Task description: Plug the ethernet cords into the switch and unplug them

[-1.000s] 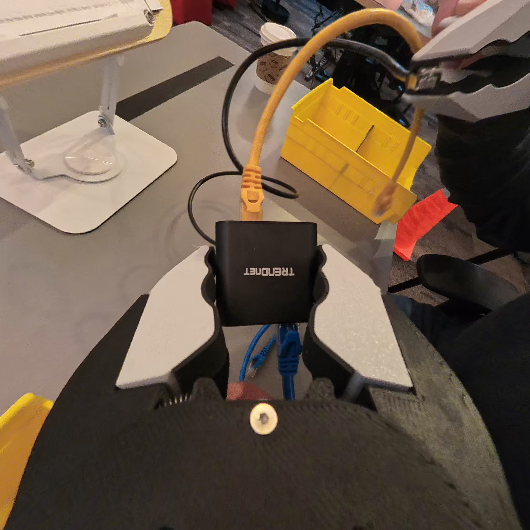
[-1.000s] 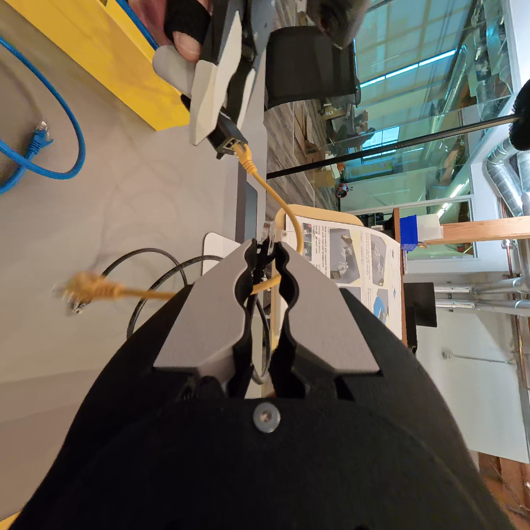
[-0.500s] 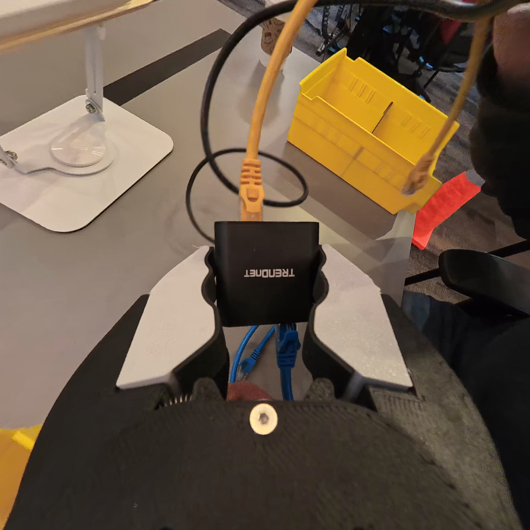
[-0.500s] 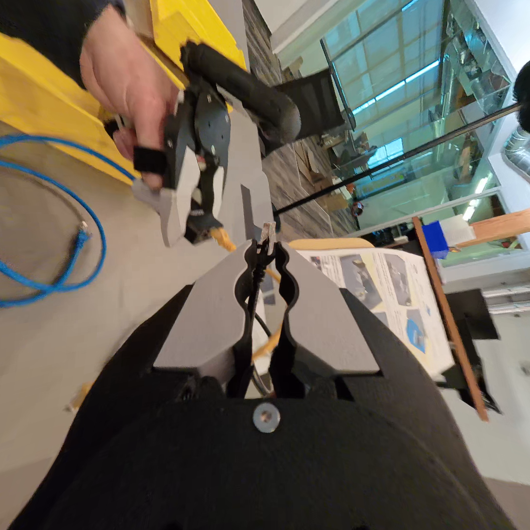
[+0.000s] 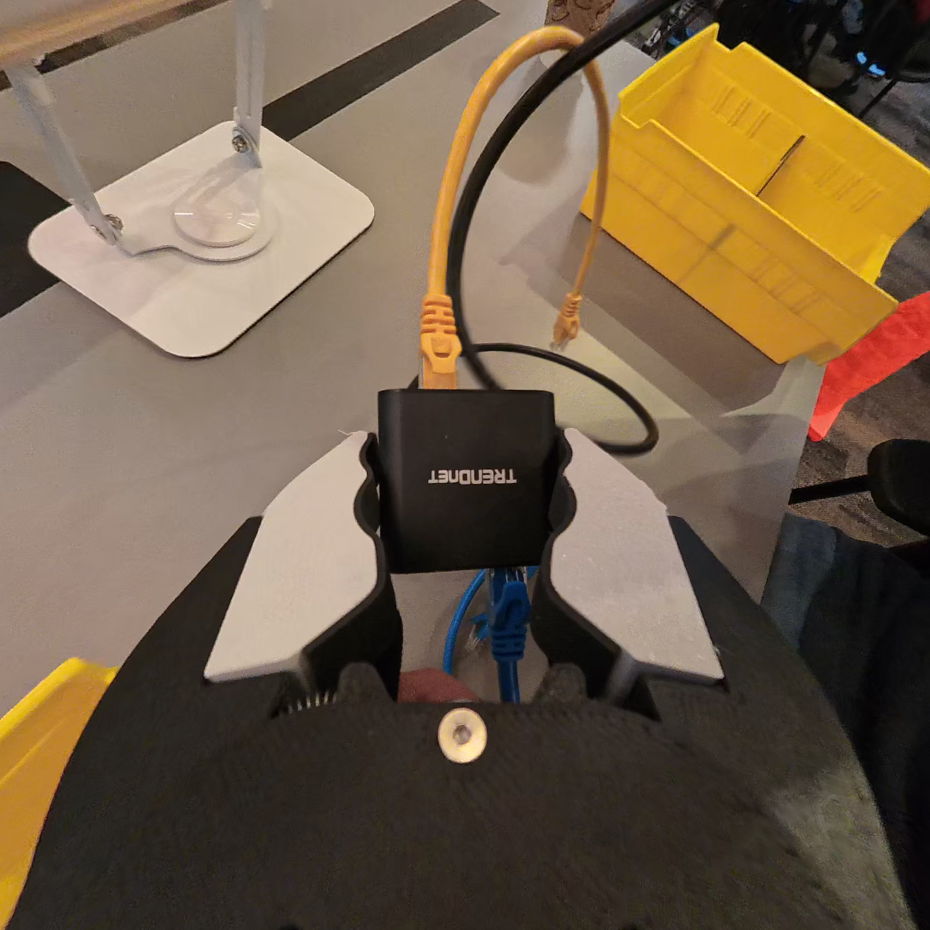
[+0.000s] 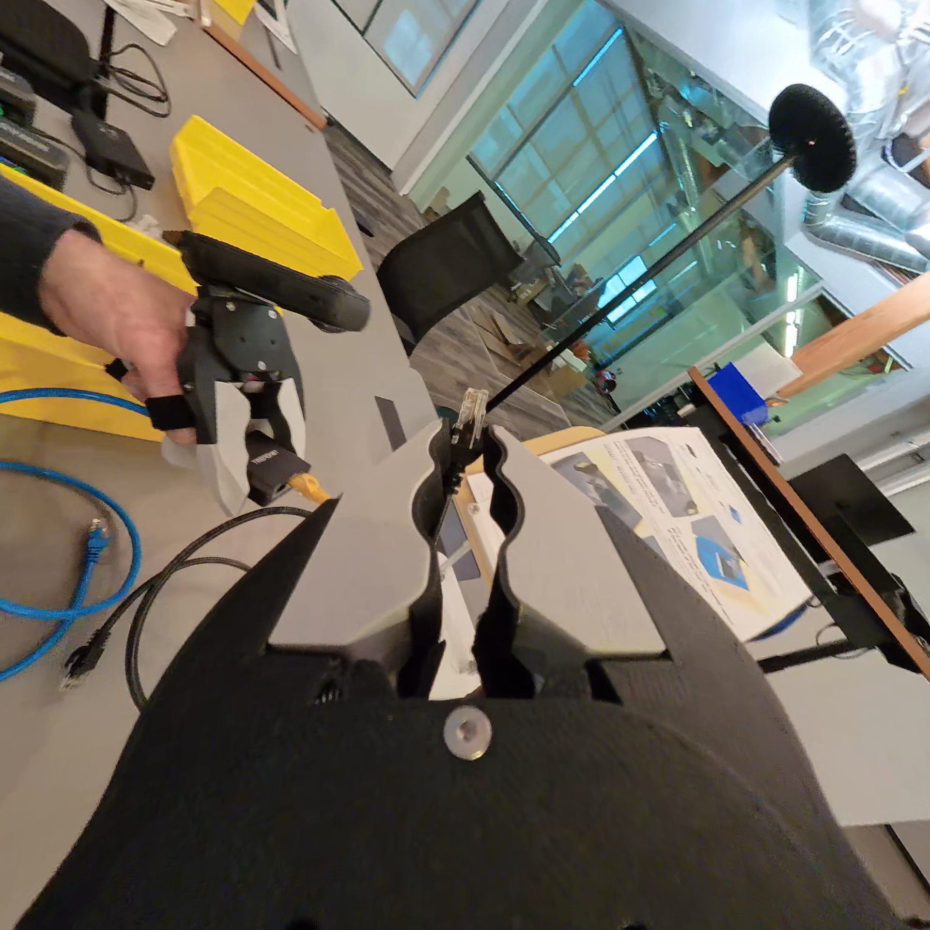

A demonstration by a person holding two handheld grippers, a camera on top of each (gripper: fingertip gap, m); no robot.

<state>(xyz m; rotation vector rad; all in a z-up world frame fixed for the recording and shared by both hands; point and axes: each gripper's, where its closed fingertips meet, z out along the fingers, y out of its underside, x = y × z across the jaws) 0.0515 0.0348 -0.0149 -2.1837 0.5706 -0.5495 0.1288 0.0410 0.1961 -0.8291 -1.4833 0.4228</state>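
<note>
My left gripper [image 5: 465, 445] is shut on the black switch [image 5: 465, 503] and holds it above the grey table [image 5: 151, 478]. An orange cord [image 5: 440, 342] is plugged into the switch's far side. It arches over a black cord [image 5: 483, 166], and its free plug [image 5: 567, 322] dangles. A blue cord [image 5: 508, 619] enters the switch's near side. My right gripper [image 6: 465, 445] is shut on the black cord just behind its clear plug [image 6: 470, 410], held up to the right of the switch [image 6: 274, 468]. The left gripper [image 6: 256, 443] and a hand also show in the right wrist view.
A yellow bin [image 5: 755, 201] stands at the table's right edge, with a red object [image 5: 880, 362] beyond it. A white stand base [image 5: 201, 236] is at the far left. Blue cord loops [image 6: 100, 553] and the black cord's other plug [image 6: 80, 659] lie on the table. More yellow bins [image 6: 251, 201] sit behind. One gripper's finger ends stand about 20 centimetres off the other's.
My right gripper has swung up and out of the left wrist view with the black cord's plug. The orange cord's free end has dropped lower towards the table. The switch stays gripped.
</note>
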